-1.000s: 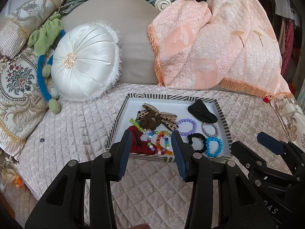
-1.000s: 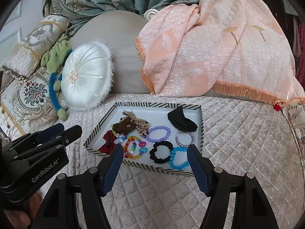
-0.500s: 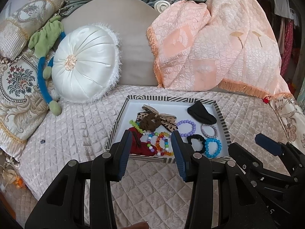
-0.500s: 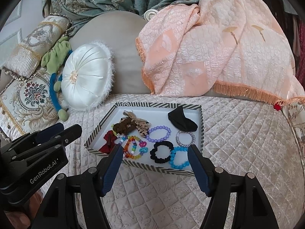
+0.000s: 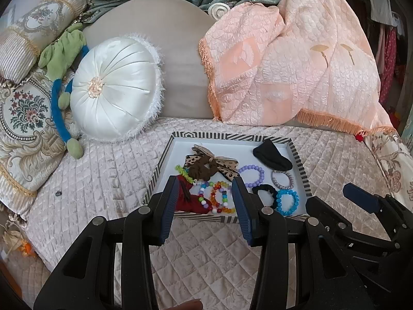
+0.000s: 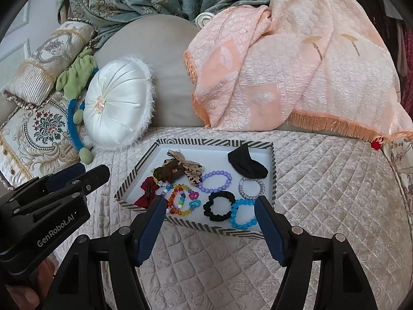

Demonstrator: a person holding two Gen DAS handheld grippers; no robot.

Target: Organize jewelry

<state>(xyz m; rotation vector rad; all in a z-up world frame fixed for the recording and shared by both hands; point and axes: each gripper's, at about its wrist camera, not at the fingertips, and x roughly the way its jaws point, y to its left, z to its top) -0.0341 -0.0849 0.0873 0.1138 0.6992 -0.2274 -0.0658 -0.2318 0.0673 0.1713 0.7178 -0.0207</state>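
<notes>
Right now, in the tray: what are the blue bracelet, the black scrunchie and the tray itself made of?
Blue bracelet: translucent glossy beads, probably plastic or glass; light shines through them.
Black scrunchie: matte gathered fabric, likely over elastic; its surface is ruffled and shows no shine.
Tray: looks like printed cardboard, with thin striped walls and a flat matte white floor; could be thin wood.

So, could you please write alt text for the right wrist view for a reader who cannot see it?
The open right gripper hovers over a striped tray of beaded bracelets, scrunchies and bows on a quilted bed. The left gripper shows at the left edge; a round white cushion and a peach throw lie behind.
</notes>
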